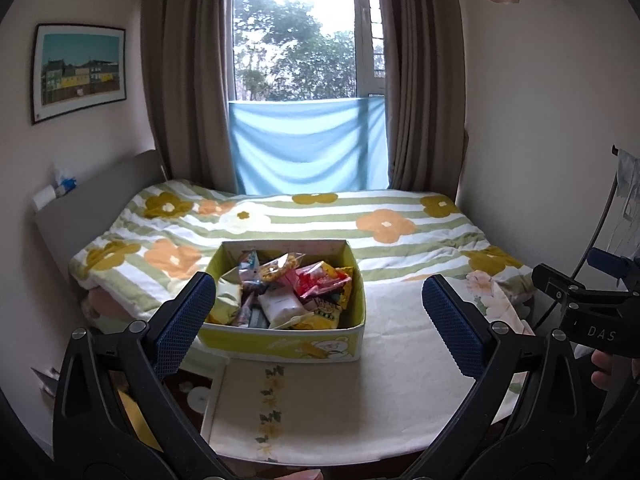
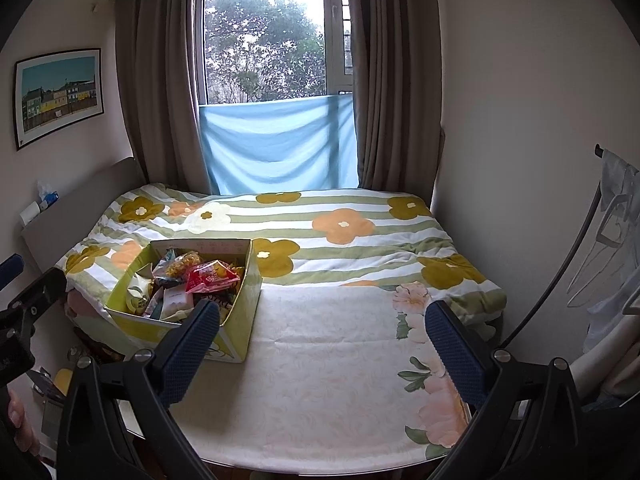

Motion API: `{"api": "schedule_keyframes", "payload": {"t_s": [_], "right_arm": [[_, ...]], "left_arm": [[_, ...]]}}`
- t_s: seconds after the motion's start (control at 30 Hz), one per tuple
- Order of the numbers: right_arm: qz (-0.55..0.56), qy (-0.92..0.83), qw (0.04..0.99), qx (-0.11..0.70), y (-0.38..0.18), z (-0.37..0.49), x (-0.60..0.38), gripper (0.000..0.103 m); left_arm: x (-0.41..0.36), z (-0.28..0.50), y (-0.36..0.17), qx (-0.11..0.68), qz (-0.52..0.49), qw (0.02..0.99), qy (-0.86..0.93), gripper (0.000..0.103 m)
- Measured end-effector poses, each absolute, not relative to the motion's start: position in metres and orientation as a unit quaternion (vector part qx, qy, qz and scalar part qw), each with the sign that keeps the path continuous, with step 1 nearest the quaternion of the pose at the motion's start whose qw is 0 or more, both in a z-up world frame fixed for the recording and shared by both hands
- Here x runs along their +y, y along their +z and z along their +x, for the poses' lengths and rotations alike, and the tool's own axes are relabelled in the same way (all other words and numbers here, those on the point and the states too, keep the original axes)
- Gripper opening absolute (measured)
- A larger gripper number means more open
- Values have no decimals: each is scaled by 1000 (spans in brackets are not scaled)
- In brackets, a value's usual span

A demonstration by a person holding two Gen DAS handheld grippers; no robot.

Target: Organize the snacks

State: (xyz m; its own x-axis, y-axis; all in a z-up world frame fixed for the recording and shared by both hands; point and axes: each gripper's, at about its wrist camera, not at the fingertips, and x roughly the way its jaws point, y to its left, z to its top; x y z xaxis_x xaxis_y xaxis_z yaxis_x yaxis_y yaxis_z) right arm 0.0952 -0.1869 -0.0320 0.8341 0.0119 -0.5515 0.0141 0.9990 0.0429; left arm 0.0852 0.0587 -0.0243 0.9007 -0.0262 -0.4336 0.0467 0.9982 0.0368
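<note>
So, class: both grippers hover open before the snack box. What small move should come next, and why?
Probably lower the left gripper into the box toward the red packet on top: its jaws stand wide and empty, directly facing the heaped snacks, nothing yet taken out.

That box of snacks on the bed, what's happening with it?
A person is holding a claw in each hand, getting ready to sort the snacks. The box sits on a cream cloth at the foot of the bed, still full of mixed snack packets. The left claw and the right claw are both open and empty, hovering in front of the box. Nothing has been taken out yet.
</note>
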Motion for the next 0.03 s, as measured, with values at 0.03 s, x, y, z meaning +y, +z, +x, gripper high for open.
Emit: {"api": "schedule_keyframes", "payload": {"t_s": [0.03], "right_arm": [[22,0,957,288,-32,96,-186,102]], "left_arm": [[60,87,-25,224,24,974,-16,103]]}}
